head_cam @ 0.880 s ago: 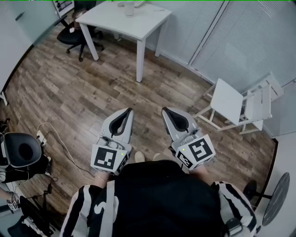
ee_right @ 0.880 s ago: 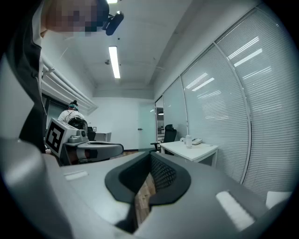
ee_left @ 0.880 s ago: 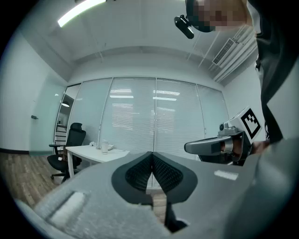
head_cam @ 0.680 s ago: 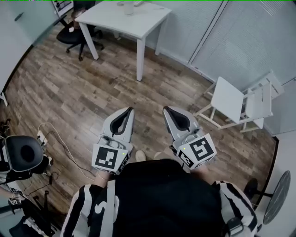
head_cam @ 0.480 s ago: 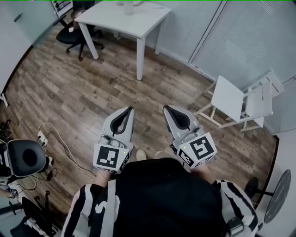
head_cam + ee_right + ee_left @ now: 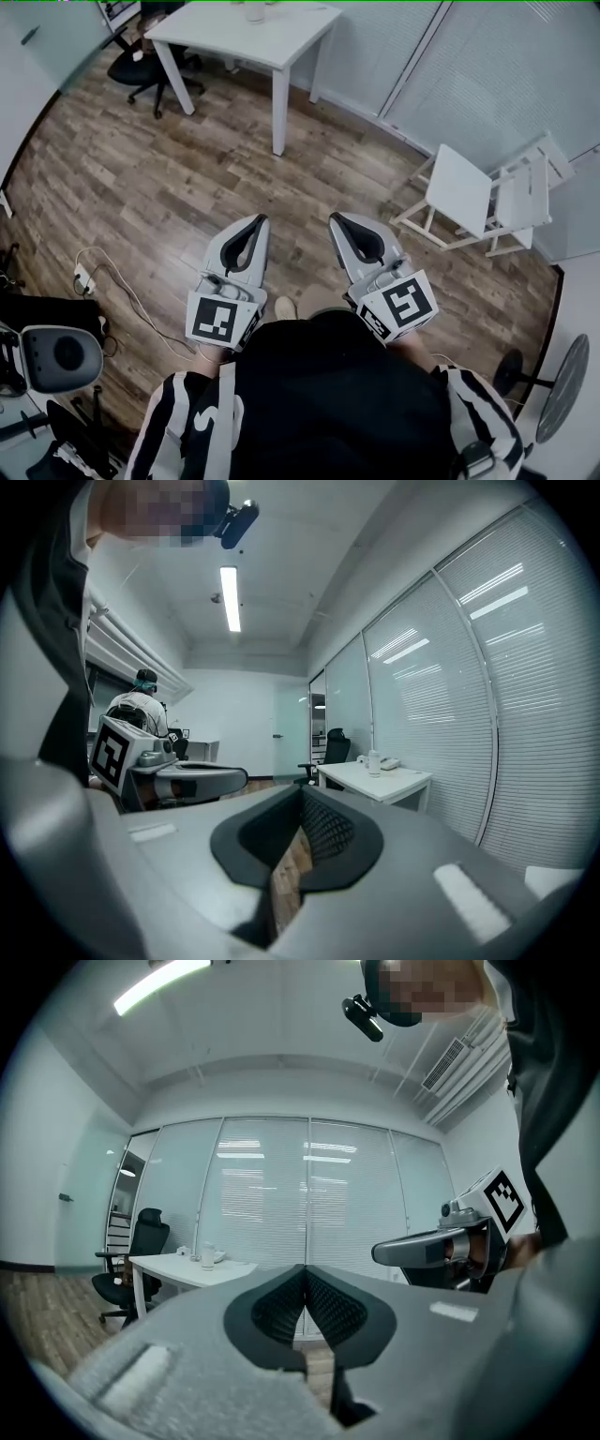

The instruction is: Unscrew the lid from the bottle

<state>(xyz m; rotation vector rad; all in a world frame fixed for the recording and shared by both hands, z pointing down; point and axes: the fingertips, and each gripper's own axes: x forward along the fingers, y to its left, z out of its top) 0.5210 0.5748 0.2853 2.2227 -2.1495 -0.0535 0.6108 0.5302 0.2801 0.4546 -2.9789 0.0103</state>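
The wooden floor (image 6: 141, 178) fills most of the head view, and the white table (image 6: 281, 42) stands at the top of the frame, well apart from the person, so the step in hand is judged to be the approach: nothing of the unscrewing has begun. A black office chair (image 6: 131, 66) sits at the table's left side and a white folding chair (image 6: 469, 202) at the right of the frame; the bare floor between them gives the cleanest way in, clear of the cable (image 6: 112, 281) trailing at the lower left. The left gripper (image 6: 255, 223) and right gripper (image 6: 337, 223) are held side by side at centre frame, roughly level, each with its jaws pressed together on nothing. The bottle (image 6: 254, 11) appears to be the small pale container on the tabletop at the very top edge; its lid is too small to make out. To do this well, the person should probably come close enough to look down on it, open both sets of jaws before reaching, clamp one gripper low on the body to stop it spinning, and set the other squarely round the cap.
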